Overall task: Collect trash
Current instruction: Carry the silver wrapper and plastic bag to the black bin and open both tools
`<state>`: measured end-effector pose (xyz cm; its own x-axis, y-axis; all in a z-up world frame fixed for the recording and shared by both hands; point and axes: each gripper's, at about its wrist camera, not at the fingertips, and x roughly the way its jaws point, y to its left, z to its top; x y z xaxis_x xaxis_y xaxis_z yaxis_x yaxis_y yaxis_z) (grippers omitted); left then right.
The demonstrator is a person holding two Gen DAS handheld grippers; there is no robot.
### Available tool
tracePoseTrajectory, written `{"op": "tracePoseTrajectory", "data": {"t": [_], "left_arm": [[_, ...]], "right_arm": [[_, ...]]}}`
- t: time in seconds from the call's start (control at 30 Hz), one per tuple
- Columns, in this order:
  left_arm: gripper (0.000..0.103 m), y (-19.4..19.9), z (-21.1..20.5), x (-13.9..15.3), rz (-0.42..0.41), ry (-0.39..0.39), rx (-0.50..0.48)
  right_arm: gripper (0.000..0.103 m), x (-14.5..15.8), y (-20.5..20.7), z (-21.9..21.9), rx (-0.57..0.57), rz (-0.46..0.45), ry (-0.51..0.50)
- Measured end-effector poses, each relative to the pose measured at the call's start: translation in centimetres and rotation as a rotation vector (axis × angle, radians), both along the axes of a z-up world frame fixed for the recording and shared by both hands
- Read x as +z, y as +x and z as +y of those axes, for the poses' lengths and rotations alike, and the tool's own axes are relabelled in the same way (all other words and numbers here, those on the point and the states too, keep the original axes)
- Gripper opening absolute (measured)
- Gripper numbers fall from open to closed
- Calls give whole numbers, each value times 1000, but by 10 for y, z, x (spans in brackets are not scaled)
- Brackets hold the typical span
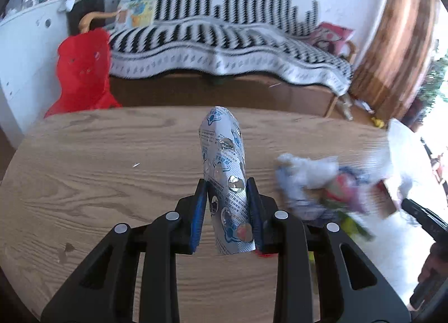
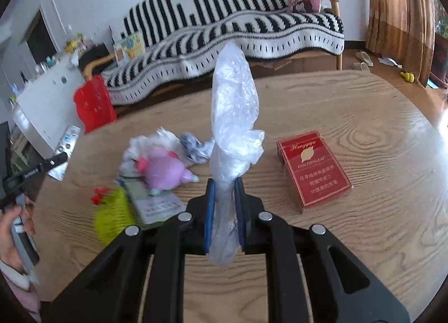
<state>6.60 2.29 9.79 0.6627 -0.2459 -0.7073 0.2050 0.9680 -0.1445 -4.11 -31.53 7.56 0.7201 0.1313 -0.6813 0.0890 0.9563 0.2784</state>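
Note:
My left gripper (image 1: 226,187) is shut on a silver pill blister pack (image 1: 224,160), held upright above the round wooden table (image 1: 98,155). My right gripper (image 2: 225,185) is shut on a crumpled clear plastic bag (image 2: 233,104) that stands up between its blue pads. The left gripper with the blister pack (image 2: 65,141) also shows at the left in the right wrist view. On the table lie crumpled white paper (image 2: 148,144), a pink plush toy (image 2: 165,169), a yellow-green object (image 2: 112,216) and a red cigarette pack (image 2: 313,169).
A red bin (image 2: 95,104) stands beyond the table's far left edge, also seen in the left wrist view (image 1: 84,71). A sofa with a striped blanket (image 2: 238,29) is behind. A white cabinet (image 2: 44,90) is at the left, a curtain (image 2: 397,15) at the right.

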Motion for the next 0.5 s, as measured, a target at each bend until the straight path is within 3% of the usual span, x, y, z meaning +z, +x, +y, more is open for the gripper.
{"op": "tracePoseTrajectory", "data": {"t": [0.13, 0.27, 0.37, 0.5], "left_arm": [[28, -38, -33, 26, -45, -81, -92], [28, -95, -92, 55, -86, -128, -256], [28, -150, -152, 64, -83, -146, -416], [28, -230, -244, 53, -8, -131, -659]], "right_arm": [[14, 23, -33, -6, -30, -61, 70], [14, 51, -103, -32, -86, -170, 171], [14, 54, -168, -59, -137, -176, 98], [14, 44, -262, -113, -243, -151, 102]]}}
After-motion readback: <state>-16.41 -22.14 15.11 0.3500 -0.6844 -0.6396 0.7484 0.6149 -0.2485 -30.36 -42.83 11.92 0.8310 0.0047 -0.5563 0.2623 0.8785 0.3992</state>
